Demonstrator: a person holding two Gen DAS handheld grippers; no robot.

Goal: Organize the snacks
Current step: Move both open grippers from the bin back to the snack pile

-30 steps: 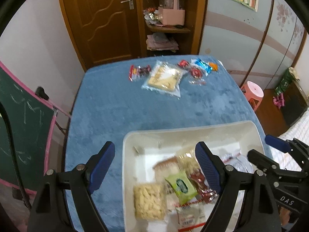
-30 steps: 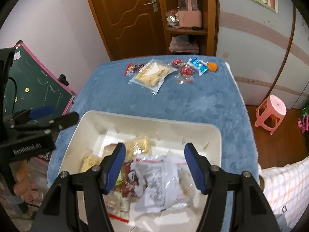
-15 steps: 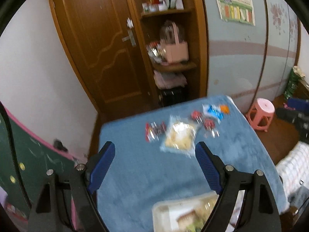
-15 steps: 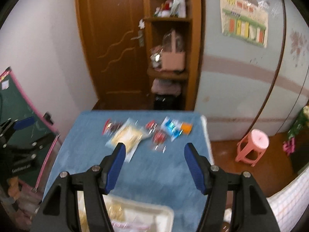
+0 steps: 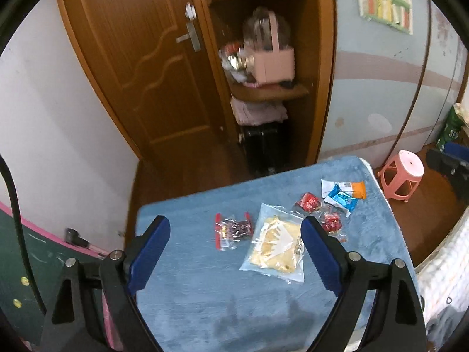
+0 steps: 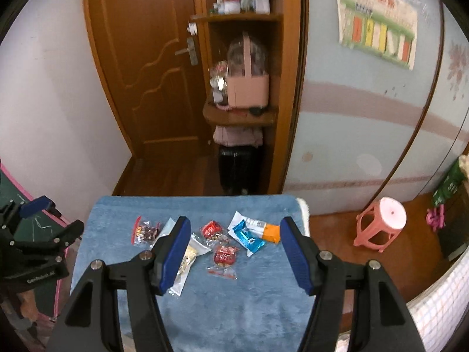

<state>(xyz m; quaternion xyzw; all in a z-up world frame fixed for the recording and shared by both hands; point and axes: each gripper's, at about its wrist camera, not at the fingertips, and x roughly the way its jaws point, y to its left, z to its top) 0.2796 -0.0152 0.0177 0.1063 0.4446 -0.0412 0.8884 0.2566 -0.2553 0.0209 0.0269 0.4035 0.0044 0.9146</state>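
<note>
Blue plush cloth [image 5: 181, 293] covers the table, with a brown door [image 5: 140, 58] and a shelf nook [image 5: 263, 88] behind it and a pink stool [image 6: 381, 223] on the floor to the right. Both the left gripper [image 5: 234, 258] and the right gripper [image 6: 234, 252] hover with fingers spread wide apart, holding nothing. Between the left fingers lie a red-edged candy bag [image 5: 233, 230] and a large clear packet of yellow snacks [image 5: 275, 246], touching that gripper's right finger in the view; between the right fingers sit two red wrapped sweets [image 6: 225, 255] and a blue packet [image 6: 247, 236] beside an orange one [image 6: 271, 232].
</note>
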